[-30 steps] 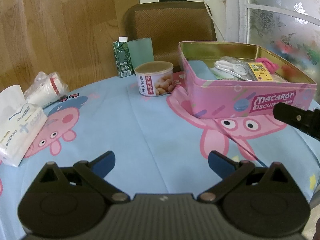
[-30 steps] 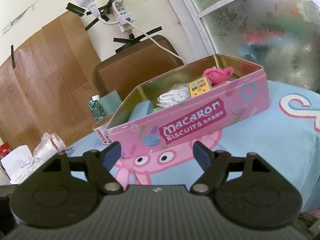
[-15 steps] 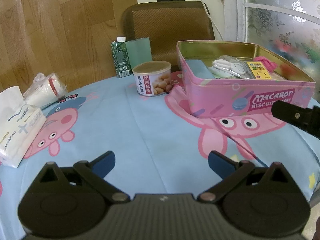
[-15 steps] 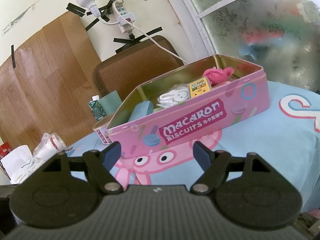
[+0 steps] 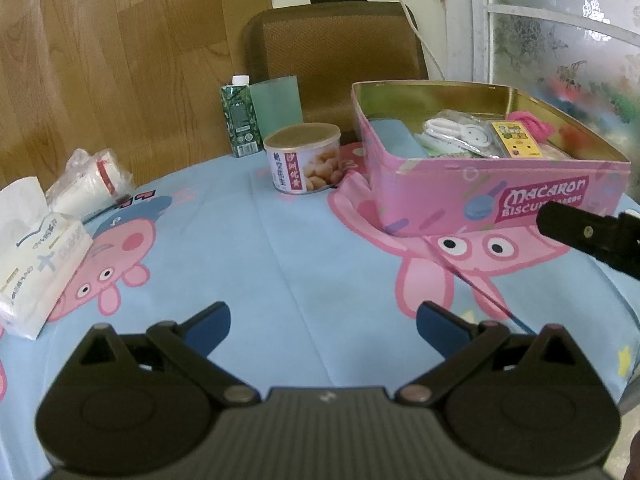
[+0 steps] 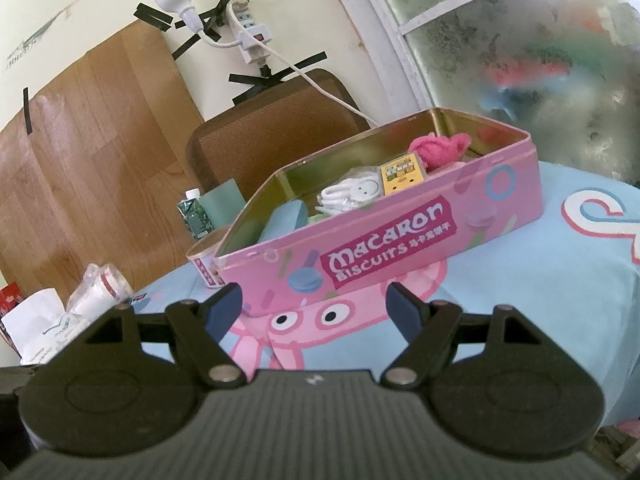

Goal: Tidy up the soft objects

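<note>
An open pink macaron-biscuit tin [image 5: 480, 196] [image 6: 400, 240] stands on the blue cartoon tablecloth, right of centre in the left wrist view. Inside lie a pink fluffy cloth [image 5: 532, 124] [image 6: 438, 148], a bagged white cable [image 5: 460, 130] [image 6: 352, 194], a small yellow pack [image 5: 516, 138] [image 6: 402, 174] and a light blue folded piece [image 5: 394, 138] [image 6: 286, 220]. My left gripper [image 5: 323, 322] hangs open over bare cloth, well short of the tin. My right gripper [image 6: 316, 306] is open just before the tin's front wall, with nothing between its fingers; one finger of it shows in the left wrist view [image 5: 584, 232].
A peanut can [image 5: 304, 158], a green drink carton [image 5: 239, 118] and a green card stand behind the tin's left end. A tissue pack [image 5: 36, 256] and bagged paper cups [image 5: 92, 184] lie at the left edge. A brown chair [image 5: 336, 48] stands beyond the table.
</note>
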A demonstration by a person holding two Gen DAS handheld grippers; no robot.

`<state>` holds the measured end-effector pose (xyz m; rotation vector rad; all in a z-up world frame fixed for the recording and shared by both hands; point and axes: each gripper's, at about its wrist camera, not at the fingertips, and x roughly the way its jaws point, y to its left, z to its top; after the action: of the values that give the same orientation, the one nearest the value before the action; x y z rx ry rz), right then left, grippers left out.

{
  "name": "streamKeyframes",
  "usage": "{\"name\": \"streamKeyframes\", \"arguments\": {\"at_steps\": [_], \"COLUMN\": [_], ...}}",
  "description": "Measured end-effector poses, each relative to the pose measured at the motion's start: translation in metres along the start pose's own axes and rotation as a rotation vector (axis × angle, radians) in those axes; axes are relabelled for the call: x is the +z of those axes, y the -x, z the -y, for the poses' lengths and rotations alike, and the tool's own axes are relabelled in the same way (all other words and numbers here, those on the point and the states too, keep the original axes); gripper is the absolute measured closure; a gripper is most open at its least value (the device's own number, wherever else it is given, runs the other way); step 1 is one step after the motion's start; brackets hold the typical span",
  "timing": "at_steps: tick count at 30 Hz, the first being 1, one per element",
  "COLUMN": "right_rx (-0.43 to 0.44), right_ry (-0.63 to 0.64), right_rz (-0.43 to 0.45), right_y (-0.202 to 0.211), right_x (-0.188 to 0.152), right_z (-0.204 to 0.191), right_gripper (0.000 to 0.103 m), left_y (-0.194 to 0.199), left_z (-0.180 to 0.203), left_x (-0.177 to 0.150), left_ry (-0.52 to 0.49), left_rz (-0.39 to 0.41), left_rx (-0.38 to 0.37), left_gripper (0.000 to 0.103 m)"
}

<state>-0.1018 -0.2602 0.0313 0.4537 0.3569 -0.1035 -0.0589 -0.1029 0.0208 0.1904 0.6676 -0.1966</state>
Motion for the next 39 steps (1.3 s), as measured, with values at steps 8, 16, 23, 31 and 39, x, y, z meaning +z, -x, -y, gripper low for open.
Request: {"name": "streamKeyframes", "arguments": {"at_steps": [8,16,23,31,39], "right_rx": [0.0,0.003,0.004,0.003,0.0], "right_ry": [-0.001,-0.003,0.002,0.001,0.001], "right_rz": [0.006,0.008,0.013,0.01,0.007], "right_y": [0.0015,0.0027,0.0035,0.0029,0.0026], "right_x": [-0.0003,-0.0008,-0.001,-0.001,-0.0017], "right_z": [-0.0001,-0.0003,-0.0014,-0.0012,-0.002], "right_gripper": [0.022,0.022,0.022,0.022,0.022], "left_y": [0.0022,0.0029,0.0037,0.0053,0.0045], "left_z": [0.0004,0.0009,-0.0004,-0.0011,-0.0022], "left_x": [-0.0005,-0.0016,-0.0012,-0.0022,-0.0021], "left_ry": [-0.005,-0.003,0.0,0.008,0.013], "left_rz": [0.007,0.01,0.01,0.016,0.016], "left_rx": [0.001,0.0,0.0,-0.011,-0.01], "left_gripper": [0.0,0.0,0.0,0.0,0.0]}}
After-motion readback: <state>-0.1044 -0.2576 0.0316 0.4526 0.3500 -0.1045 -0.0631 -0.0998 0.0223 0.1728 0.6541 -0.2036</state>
